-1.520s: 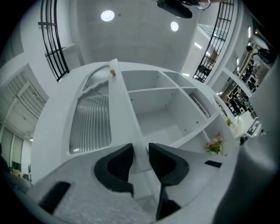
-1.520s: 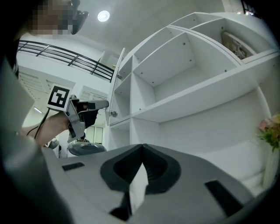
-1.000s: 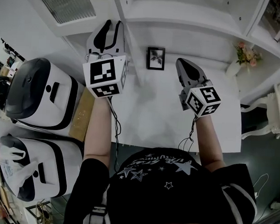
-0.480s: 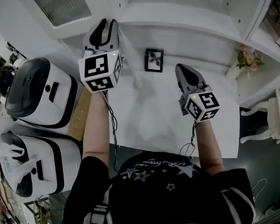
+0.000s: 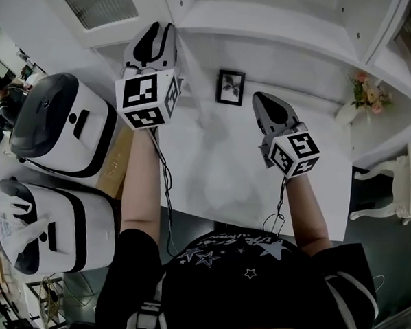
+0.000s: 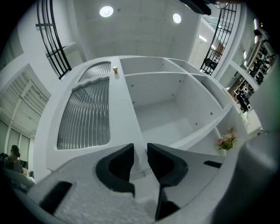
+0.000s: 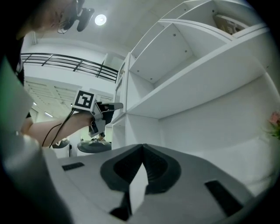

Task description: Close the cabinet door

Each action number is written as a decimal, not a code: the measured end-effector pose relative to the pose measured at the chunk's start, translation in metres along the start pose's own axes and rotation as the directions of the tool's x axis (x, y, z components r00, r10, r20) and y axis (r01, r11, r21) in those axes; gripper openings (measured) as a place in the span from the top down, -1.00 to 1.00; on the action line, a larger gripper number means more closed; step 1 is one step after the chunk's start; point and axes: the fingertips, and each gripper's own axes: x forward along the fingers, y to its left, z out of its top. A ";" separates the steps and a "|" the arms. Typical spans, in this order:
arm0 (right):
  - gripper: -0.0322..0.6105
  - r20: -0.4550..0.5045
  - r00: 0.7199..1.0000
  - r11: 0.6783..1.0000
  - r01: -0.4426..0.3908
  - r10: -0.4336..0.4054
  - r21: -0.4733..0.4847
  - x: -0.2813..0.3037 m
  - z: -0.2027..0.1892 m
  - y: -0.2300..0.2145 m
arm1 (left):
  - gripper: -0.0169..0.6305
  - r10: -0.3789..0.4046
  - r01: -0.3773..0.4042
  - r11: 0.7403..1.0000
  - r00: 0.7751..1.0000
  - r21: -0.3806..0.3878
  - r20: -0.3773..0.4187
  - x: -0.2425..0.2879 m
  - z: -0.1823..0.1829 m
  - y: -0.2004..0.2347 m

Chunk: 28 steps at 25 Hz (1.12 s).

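Bright, even light comes from round ceiling lamps (image 6: 106, 11) high above the left gripper (image 6: 140, 148). The cabinet door (image 6: 85, 113) left of its jaws gleams on its ribbed glass. Shadows are soft; both gripper views warp and darken at the edges.

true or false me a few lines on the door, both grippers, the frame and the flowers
1. The door has its edge between the jaws of the left gripper. True.
2. The right gripper holds the frame. False: its jaws are together on nothing, and the frame stands apart from it.
3. The door has a ribbed glass panel. True.
4. The flowers stand on the left gripper's side. False: they are far over on the right, past the right gripper.
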 end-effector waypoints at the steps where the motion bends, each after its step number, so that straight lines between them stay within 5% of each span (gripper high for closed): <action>1: 0.88 -0.001 1.000 1.000 -0.013 0.013 -0.002 0.003 -0.001 0.004 | 0.63 -0.007 0.007 1.000 1.000 -0.001 0.001 -0.003 0.000 -0.001; 6: 0.88 -0.020 0.997 0.997 -0.073 0.073 -0.001 0.017 -0.011 0.031 | 0.72 -0.008 0.008 1.000 1.000 -0.018 -0.011 -0.040 -0.005 0.000; 15: 0.89 -0.050 0.984 0.985 -0.174 0.174 -0.001 0.004 -0.013 0.100 | 0.72 0.097 -0.103 0.993 0.989 -0.050 -0.110 -0.175 -0.029 -0.001; 28: 0.89 -0.073 0.962 0.964 -0.265 0.264 0.000 -0.136 -0.016 0.227 | 0.84 0.204 -0.231 0.969 0.948 -0.087 -0.243 -0.399 -0.011 -0.049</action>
